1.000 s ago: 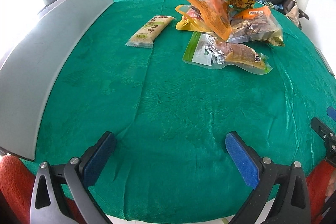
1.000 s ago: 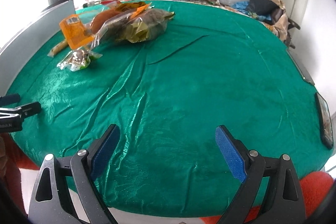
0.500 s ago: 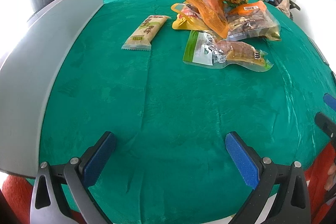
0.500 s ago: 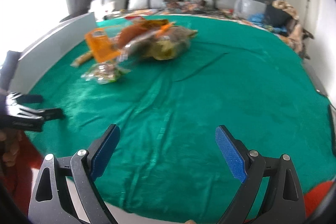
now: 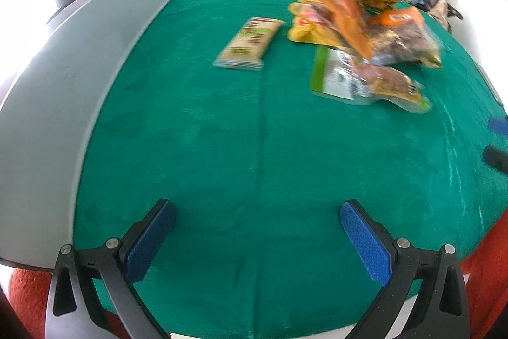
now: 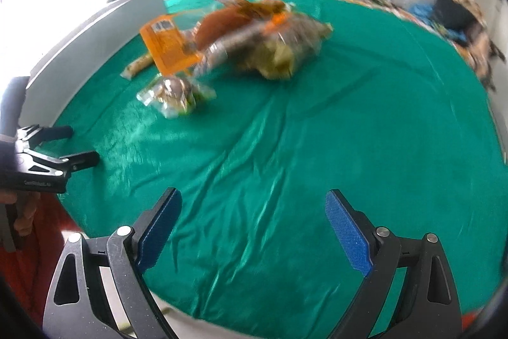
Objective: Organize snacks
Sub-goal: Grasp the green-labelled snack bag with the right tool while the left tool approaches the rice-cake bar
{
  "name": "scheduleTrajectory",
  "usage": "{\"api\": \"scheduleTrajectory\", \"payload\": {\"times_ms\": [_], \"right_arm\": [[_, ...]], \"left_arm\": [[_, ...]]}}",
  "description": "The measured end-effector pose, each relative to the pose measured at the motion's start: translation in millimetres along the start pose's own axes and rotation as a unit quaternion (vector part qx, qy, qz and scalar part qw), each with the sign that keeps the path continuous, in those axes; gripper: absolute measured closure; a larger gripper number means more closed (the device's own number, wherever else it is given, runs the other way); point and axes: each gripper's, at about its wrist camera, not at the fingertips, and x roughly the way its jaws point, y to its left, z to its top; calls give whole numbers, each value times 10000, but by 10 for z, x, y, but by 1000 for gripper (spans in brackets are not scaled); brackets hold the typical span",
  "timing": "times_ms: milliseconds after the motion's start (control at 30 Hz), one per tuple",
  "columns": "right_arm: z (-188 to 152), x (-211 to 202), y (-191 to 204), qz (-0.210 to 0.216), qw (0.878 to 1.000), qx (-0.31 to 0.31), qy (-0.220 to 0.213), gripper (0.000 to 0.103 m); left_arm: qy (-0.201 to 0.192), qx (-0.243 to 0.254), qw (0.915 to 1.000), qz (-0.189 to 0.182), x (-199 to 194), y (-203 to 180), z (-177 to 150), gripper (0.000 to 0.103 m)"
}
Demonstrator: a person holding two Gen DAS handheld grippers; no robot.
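Both tongs agape (snacks seemingly untouched)

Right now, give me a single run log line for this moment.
left tongs: open, empty | right tongs: open, empty | pile of crinkly plastic snack packets: untouched on green tablecloth | beige flat wrapper bar: apart from pile

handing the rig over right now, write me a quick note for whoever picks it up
Left hand-held gripper: open, empty, low over the near edge of the green tablecloth.
Right hand-held gripper: open, empty, also over the near edge.
Snacks: all unsorted on the far part of the cloth. A beige bar packet lies alone, left of the pile of orange and clear bags. A clear pouch with a green end lies at the pile's near edge.
Done: nothing gripped or visibly sorted.
Left: everything; the lone bar looks easiest to reach first. Both views are blurred, so labels are unreadable.
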Motion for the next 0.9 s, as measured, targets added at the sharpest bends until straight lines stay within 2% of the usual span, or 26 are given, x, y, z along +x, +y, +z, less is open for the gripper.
{"api": "scheduleTrajectory", "payload": {"times_ms": [100, 133, 233, 400, 533, 600, 633, 733, 900], "right_arm": [[332, 0, 92, 198, 9966, -789, 132, 9], [476, 17, 174, 348, 9925, -1153, 188, 9], [755, 204, 391, 734, 9811, -1724, 492, 9], [914, 767, 743, 1120, 9683, -1957, 1074, 11], [1012, 1044, 938, 1000, 9673, -1980, 1231, 12], [1011, 1080, 980, 956, 9671, -1986, 1267, 35], [1006, 1066, 976, 737, 9686, -2043, 1208, 61], [1017, 1020, 856, 788, 9736, -1722, 1271, 68], [715, 809, 679, 702, 9786, -1486, 1235, 68]], "left_arm": [[-30, -122, 9999, 70, 13, 57, 16, 0], [-34, -132, 9999, 78, 15, 60, 21, 0], [-66, -142, 9998, 89, 20, 58, 22, 0], [-125, -136, 9998, 89, 18, 66, 2, 0], [-154, -156, 9997, 104, 21, 68, 0, 0], [-164, -184, 9996, 123, 28, 69, 5, 0], [-173, -196, 9996, 129, 31, 74, 7, 0], [-184, -207, 9995, 139, 39, 74, 17, 0], [-213, -212, 9994, 157, -7, 46, -25, 0]]}}
